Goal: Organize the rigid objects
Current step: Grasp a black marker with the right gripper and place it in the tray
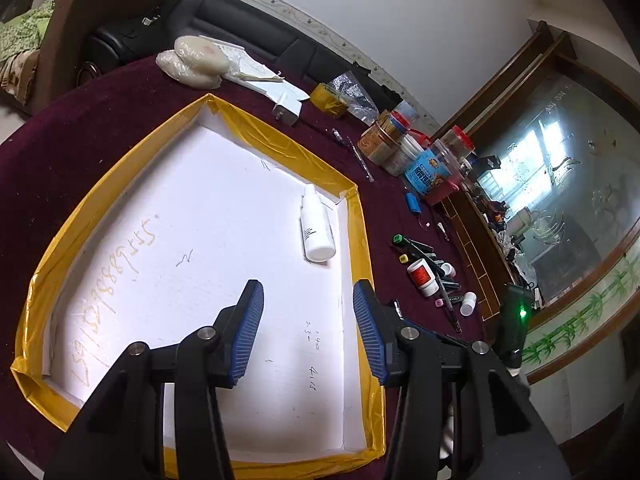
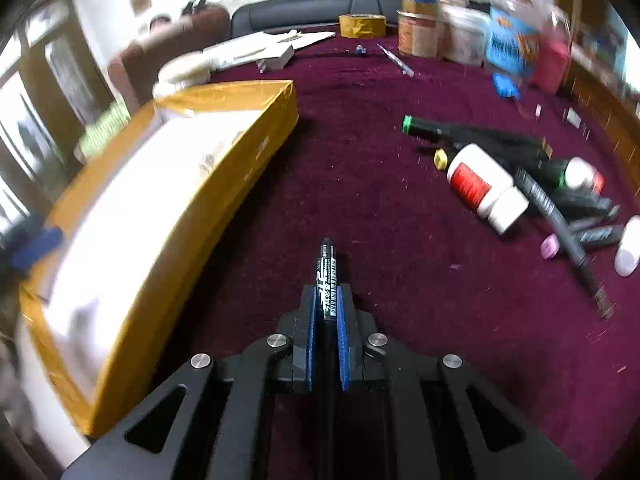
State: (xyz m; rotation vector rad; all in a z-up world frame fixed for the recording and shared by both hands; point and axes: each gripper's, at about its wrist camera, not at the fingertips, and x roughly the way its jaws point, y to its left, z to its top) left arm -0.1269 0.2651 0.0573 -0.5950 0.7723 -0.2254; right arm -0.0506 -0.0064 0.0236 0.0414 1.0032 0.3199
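Left gripper (image 1: 308, 332): jaws partly open, nothing btwn them, over near right part of tray.
Right gripper (image 2: 330, 308): clamped on black marker (image 2: 327, 268), tip sticking out fwd, above the cloth.
Tray (image 1: 360, 216): white inside, yellow tape on rim; left of right gripper.
White bottle (image 1: 316, 226): lying in tray, far right corner.
Pile (markers, small bottles) (image 2: 520, 184): on maroon cloth (image 2: 360, 160), right of tray, well apart.
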